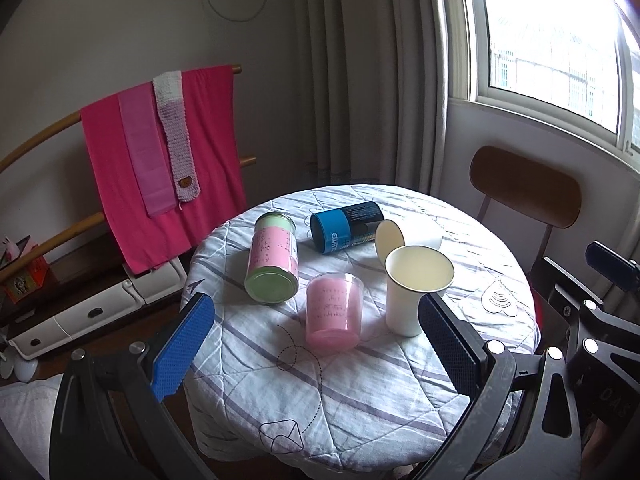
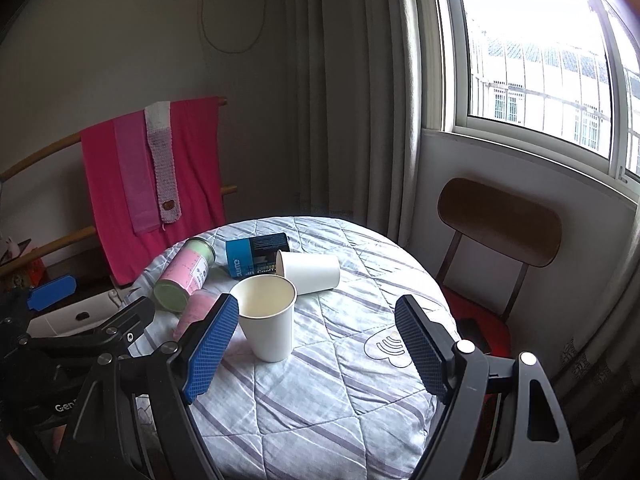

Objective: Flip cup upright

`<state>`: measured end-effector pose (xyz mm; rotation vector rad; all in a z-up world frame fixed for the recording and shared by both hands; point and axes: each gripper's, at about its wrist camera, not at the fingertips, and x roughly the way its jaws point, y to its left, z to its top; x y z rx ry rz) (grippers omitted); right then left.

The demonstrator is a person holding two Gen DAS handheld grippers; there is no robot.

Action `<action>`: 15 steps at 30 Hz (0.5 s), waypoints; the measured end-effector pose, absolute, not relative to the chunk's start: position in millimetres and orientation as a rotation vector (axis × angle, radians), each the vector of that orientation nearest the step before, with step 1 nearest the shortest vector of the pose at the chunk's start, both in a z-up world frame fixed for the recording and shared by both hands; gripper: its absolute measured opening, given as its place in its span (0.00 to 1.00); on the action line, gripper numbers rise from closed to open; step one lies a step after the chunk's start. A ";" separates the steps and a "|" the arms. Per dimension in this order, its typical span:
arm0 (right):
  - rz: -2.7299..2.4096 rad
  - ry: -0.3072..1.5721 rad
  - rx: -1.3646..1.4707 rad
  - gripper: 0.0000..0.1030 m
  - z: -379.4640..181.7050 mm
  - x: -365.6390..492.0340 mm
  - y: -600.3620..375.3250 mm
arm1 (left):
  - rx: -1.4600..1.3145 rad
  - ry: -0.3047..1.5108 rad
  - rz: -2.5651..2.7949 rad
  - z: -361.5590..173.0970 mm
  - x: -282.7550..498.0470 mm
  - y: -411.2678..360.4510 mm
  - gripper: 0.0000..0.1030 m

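A white paper cup (image 1: 412, 292) (image 2: 267, 318) stands upright, mouth up, on the round table (image 1: 360, 384) (image 2: 320, 400). A second white paper cup (image 1: 408, 234) (image 2: 310, 272) lies on its side just behind it. A clear plastic cup (image 1: 334, 316) (image 2: 196, 308) with pink paper inside stands mouth up to the left. My left gripper (image 1: 316, 344) is open and empty, above the near table edge. My right gripper (image 2: 316, 348) is open and empty, with its left finger (image 2: 210, 346) close beside the upright cup.
A pink and green jar (image 1: 274, 262) (image 2: 184, 276) and a blue can (image 1: 344, 226) (image 2: 256, 254) lie on their sides at the back of the table. A wooden chair (image 1: 524, 196) (image 2: 500, 224) stands at the right. A rack with pink towels (image 1: 160, 160) (image 2: 148, 176) is at the left.
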<state>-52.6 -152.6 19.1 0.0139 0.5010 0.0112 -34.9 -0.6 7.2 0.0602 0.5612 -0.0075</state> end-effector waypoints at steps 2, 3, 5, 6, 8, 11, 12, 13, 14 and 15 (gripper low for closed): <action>0.012 0.503 0.016 0.79 18.4 -51.6 -152.6 | 0.063 0.561 -0.005 6.9 -33.0 0.2 1.00; 0.013 0.504 0.018 0.79 18.1 -51.2 -152.9 | 0.065 0.559 -0.003 6.6 -32.7 0.3 1.00; 0.014 0.507 0.017 0.79 17.3 -50.1 -152.8 | 0.069 0.556 0.000 5.9 -32.0 0.3 1.00; 0.013 0.507 0.017 0.79 17.1 -50.1 -152.8 | 0.070 0.555 0.001 5.5 -31.6 0.4 1.00; 0.014 0.508 0.018 0.79 17.2 -50.0 -152.9 | 0.071 0.550 0.002 5.5 -32.1 0.3 1.00; 0.014 0.506 0.016 0.79 17.0 -50.4 -152.8 | 0.074 0.549 0.003 5.5 -32.4 -0.2 1.00; 0.014 0.508 0.017 0.79 17.2 -50.0 -152.8 | 0.074 0.549 0.004 5.5 -32.4 -0.1 1.00; 0.014 0.508 0.017 0.79 17.2 -50.2 -152.8 | 0.073 0.549 0.003 5.5 -32.6 0.1 1.00; 0.014 0.507 0.018 0.79 16.9 -50.4 -153.1 | 0.073 0.548 0.003 5.5 -32.4 -0.2 1.00; 0.013 0.508 0.018 0.79 16.8 -50.5 -153.1 | 0.075 0.548 0.004 5.5 -32.6 -0.3 1.00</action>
